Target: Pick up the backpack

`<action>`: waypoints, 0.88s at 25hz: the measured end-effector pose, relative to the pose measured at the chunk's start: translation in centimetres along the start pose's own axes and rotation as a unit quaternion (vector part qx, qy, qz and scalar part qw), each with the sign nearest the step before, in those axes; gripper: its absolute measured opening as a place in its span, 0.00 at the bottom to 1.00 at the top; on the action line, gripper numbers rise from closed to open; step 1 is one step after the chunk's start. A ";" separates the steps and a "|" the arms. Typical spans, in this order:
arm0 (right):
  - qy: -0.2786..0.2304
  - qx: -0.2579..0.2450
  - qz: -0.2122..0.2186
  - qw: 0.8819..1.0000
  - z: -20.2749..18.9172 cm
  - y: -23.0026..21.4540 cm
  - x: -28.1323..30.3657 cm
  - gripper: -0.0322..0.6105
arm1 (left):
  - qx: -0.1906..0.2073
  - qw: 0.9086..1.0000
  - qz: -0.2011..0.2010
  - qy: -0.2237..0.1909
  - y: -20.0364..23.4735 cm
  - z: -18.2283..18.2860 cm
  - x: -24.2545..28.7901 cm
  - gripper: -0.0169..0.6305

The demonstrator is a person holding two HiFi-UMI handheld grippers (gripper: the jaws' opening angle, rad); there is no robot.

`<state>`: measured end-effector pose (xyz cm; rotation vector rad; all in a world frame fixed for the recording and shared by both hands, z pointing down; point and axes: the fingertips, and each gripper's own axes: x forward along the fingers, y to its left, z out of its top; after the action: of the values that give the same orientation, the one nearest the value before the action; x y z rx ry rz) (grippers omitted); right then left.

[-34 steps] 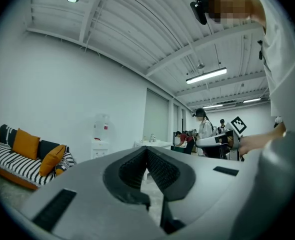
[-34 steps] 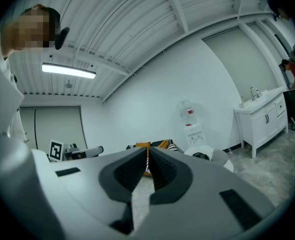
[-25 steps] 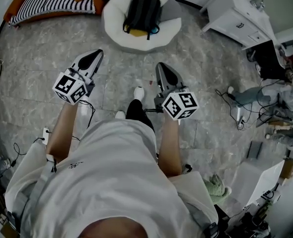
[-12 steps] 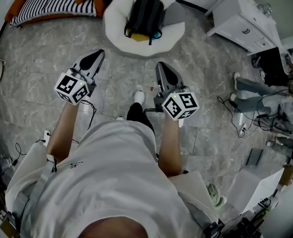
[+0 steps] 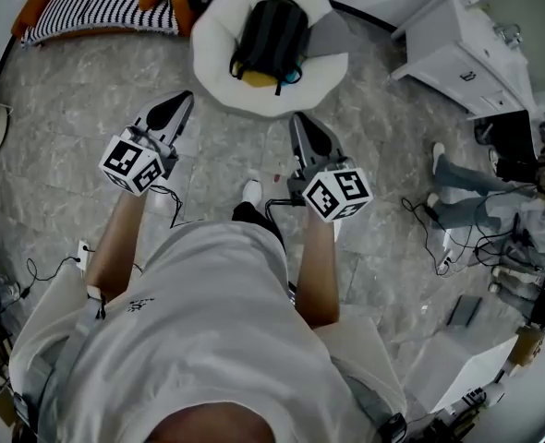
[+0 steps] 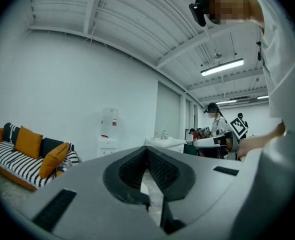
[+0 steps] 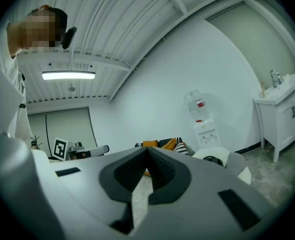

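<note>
A black backpack (image 5: 271,37) with yellow and teal patches at its near end lies on a round white cushion seat (image 5: 219,26) at the top of the head view. Its dark top peeks over the seat (image 7: 218,155) in the right gripper view as the backpack (image 7: 216,160). My left gripper (image 5: 178,107) is held level over the stone floor, shut and empty, short of the seat on its left. My right gripper (image 5: 300,125) is level too, shut and empty, just below the seat's near rim. In both gripper views the jaws meet at their tips with nothing between them.
A striped sofa (image 5: 97,3) with orange cushions stands at the top left. A white cabinet (image 5: 457,49) is at the top right. Cables and a seated person's legs (image 5: 466,178) lie on the right. A water dispenser (image 6: 109,126) stands by the far wall.
Both grippers and I have moved forward over the floor; the seat with the backpack is now closer to the gripper tips. Both stay shut.
</note>
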<state>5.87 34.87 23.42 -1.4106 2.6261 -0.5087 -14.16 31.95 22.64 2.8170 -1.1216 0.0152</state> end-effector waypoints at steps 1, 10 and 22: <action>0.001 0.001 0.001 1.000 0.2 -0.8 0.4 0.06 | 0.000 1.000 0.003 0.002 0.2 0.0 0.8 0.03; 0.010 0.012 0.000 1.000 1.4 -8.8 2.9 0.06 | 0.011 1.000 0.018 0.016 1.8 -0.5 8.3 0.03; 0.026 0.004 0.029 0.999 2.5 -12.8 5.6 0.06 | 0.004 1.000 0.023 0.021 3.1 -1.0 13.0 0.03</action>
<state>13.47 23.07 25.80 -1.3320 2.6925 -0.5567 -6.81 20.96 24.61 2.7838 -1.1789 0.0813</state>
